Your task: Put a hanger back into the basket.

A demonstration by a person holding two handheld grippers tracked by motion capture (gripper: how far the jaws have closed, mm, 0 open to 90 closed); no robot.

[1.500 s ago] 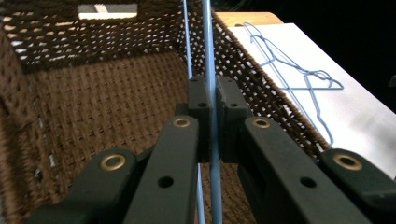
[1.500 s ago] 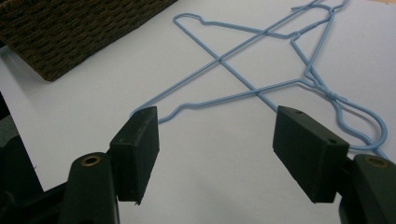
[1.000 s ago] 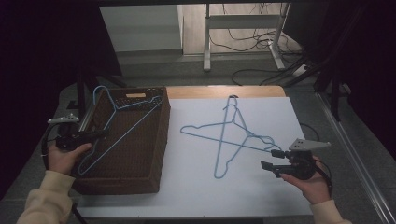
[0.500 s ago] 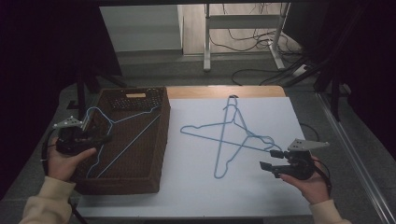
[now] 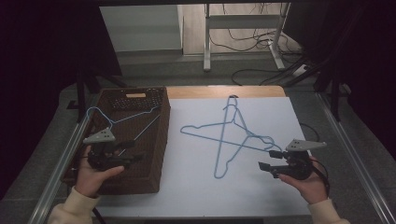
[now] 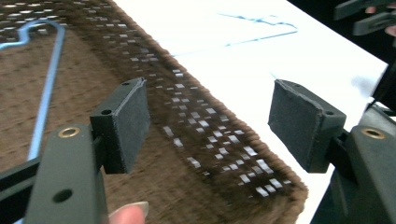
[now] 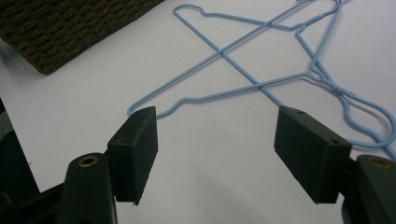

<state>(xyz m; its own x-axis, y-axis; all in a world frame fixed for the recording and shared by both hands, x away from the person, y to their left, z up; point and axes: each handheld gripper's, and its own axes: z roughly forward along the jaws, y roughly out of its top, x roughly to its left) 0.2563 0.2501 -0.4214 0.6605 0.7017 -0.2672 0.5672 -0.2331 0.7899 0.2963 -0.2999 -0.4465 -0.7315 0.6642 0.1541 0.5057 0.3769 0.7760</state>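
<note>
Both the left tongs (image 5: 133, 151) and the right tongs (image 5: 272, 159) stand released and empty, one thin, light, springy hanger (image 5: 122, 119) in the basket (image 5: 161, 140) beyond the left, two crossed hangers (image 5: 224, 140) ahead of the right, best pinched on a straight wire.

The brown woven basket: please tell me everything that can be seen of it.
The brown woven basket is rectangular and shallow, of dark wicker-like weave with small gaps. It sits on the left part of the table, its right edge on the white sheet. A light blue wire hanger lies in it. The left tool hovers open above it.
</note>
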